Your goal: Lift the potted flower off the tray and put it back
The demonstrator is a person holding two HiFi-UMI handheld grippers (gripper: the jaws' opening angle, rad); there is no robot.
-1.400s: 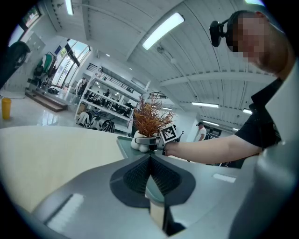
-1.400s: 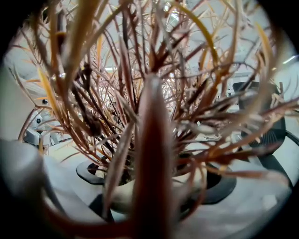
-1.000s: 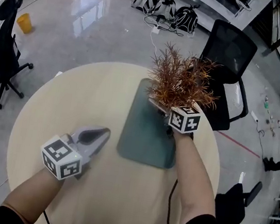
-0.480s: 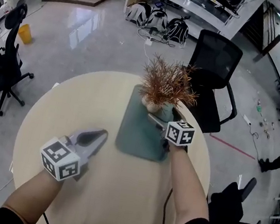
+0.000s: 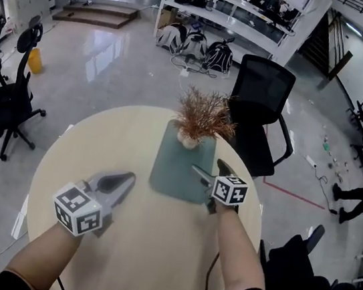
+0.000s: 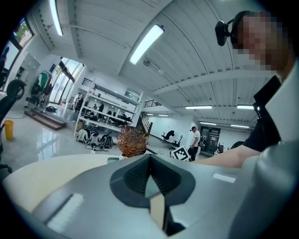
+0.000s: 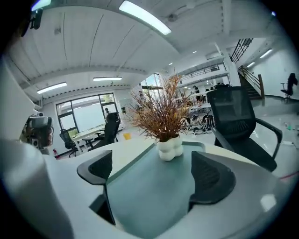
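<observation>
Two grippers hung over the round table (image 5: 129, 248). My left gripper (image 5: 127, 179) was at its 9 o'clock, jaws pressed together and holding nothing. My right gripper (image 5: 209, 170) was at 2 o'clock over the near right corner of the tray (image 5: 172, 173). Its jaws stood wide apart and had just been closing a little, with nothing between them. Farther off, the potted flower (image 5: 197, 119) stood upright at the tray's 12 o'clock end, clear of both grippers. A black chair (image 5: 261, 95) stood beyond at 1 o'clock.
</observation>
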